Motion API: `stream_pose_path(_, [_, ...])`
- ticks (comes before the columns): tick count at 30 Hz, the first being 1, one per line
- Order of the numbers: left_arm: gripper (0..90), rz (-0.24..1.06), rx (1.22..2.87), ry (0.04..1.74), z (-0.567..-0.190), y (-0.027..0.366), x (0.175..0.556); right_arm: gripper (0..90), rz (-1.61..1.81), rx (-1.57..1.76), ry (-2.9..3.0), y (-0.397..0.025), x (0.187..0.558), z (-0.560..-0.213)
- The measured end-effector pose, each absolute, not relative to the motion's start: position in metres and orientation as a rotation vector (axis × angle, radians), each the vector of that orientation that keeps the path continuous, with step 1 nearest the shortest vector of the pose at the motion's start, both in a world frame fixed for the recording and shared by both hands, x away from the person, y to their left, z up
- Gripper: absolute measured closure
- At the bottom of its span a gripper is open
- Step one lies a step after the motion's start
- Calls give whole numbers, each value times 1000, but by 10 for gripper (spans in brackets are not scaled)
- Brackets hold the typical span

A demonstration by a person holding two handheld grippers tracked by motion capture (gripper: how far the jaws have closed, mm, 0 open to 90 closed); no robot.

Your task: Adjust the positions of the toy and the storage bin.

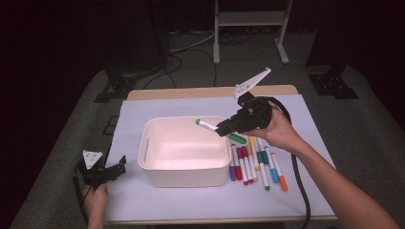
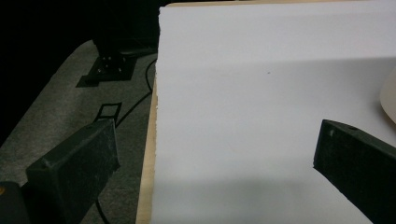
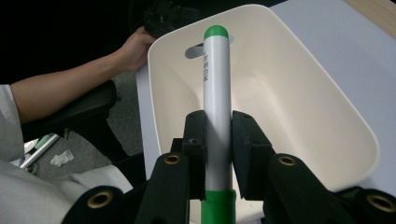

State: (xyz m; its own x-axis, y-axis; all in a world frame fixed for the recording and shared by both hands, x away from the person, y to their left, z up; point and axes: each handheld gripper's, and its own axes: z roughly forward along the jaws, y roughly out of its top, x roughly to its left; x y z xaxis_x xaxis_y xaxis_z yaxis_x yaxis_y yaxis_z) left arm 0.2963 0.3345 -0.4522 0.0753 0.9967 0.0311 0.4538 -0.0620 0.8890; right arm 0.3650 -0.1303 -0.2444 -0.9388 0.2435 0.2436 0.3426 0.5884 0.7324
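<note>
— Carrying a green marker (image 1: 220,131) over the white bin (image 1: 184,175) is the step in hand, I'd say: the right gripper (image 3: 218,140) has its jaws clamped on the white barrel, the pen slanting above the bin's right rim.

— And the rest of the pens?

— The other markers (image 1: 258,164) lie in a row on the tabletop (image 1: 143,200) just beside the bin, on its right. The bin looks empty so far.

— What about the left gripper (image 1: 119,164)?

— It rests at the tabletop's left edge, jaws spread wide and holding nothing.

— Next move?

— Probably bringing the marker further over the bin's hollow, then parting the jaws so it drops in rather than catching the rim.
</note>
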Motion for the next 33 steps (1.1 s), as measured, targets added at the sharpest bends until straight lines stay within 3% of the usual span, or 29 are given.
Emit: stream_pose_path(33, [0,924,1635,1455,-452,334,297,756,-989,-226,-2664,-14,387,-309])
